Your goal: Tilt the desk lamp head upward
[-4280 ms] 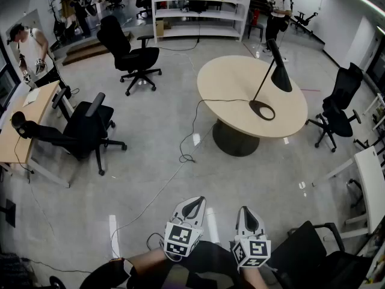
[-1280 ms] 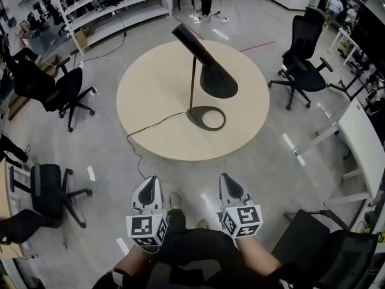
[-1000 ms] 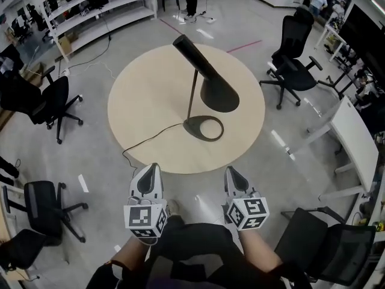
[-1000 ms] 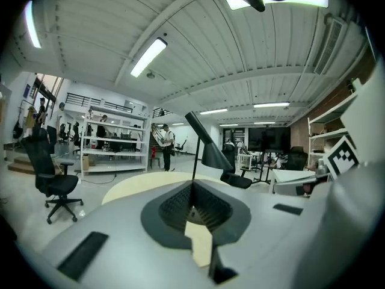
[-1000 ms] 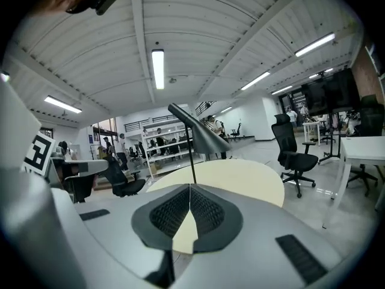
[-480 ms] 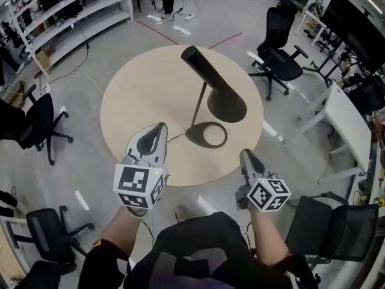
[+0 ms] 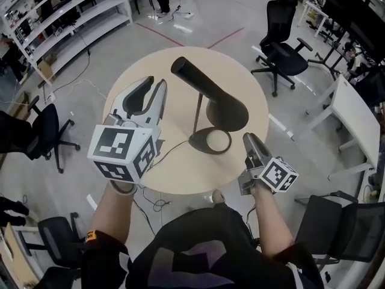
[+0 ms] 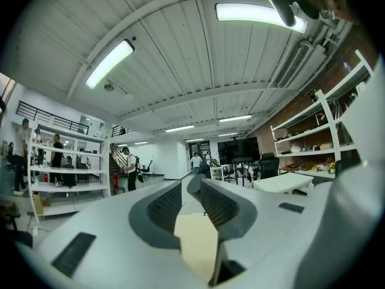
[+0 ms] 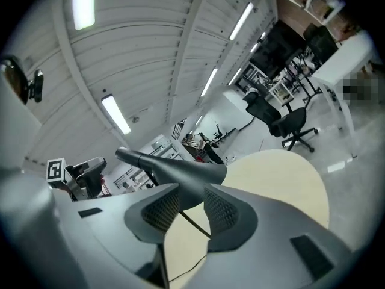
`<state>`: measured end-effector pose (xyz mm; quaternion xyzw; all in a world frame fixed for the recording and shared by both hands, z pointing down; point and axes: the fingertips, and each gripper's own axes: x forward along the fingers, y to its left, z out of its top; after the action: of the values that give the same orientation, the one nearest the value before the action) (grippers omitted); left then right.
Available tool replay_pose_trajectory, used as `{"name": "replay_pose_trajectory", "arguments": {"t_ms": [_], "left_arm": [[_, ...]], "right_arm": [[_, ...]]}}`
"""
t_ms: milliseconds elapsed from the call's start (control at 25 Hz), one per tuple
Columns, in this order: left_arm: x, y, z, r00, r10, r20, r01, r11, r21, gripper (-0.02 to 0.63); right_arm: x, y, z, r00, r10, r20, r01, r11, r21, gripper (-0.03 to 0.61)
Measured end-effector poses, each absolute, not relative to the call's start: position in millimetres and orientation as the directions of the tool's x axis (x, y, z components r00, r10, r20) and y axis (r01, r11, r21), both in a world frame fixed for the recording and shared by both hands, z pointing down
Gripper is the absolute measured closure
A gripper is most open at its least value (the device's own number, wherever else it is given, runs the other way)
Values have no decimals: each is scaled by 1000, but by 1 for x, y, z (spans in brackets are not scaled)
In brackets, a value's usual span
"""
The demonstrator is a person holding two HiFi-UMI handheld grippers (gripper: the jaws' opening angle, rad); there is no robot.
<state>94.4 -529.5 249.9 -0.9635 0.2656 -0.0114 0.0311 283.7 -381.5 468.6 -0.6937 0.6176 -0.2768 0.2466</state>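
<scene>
A glossy grey floor (image 7: 90,59) runs through a wide, open room, crossed by a red tape line (image 7: 180,40). A round pale table (image 7: 237,77) stands in the middle, with black office chairs (image 7: 283,50) scattered around it and a white desk (image 7: 355,122) off to the right. White shelving (image 7: 60,17) lines the far side. Overhead, a ribbed white ceiling (image 8: 180,47) carries long strip lights (image 8: 108,62) — all lit.

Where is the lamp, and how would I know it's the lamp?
Find the big round beige table in the middle of the floor. The lamp is the only thing standing on it. Unlike the black chairs nearby, it has a thin pole, a ring-shaped base and a long cone head slanting down.
</scene>
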Motion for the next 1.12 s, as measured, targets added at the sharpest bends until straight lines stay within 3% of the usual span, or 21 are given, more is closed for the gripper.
{"name": "replay_pose_trajectory", "arguments": {"t_ms": [280, 640, 880, 1120], "left_arm": [[162, -545, 203, 851, -524, -25, -521, -838, -162, 483], [215, -558, 232, 825, -557, 92, -533, -823, -196, 482], [219, -563, 240, 814, -574, 92, -552, -812, -187, 483], [203, -571, 248, 789, -604, 110, -581, -793, -185, 488]], "right_arm": [[340, -406, 496, 54, -998, 31, -500, -54, -864, 463], [356, -431, 503, -71, -983, -167, -214, 179, -960, 463], [358, -435, 488, -125, -970, -211, -220, 234, -947, 463], [377, -417, 457, -71, -975, -213, -302, 224, -926, 465]]}}
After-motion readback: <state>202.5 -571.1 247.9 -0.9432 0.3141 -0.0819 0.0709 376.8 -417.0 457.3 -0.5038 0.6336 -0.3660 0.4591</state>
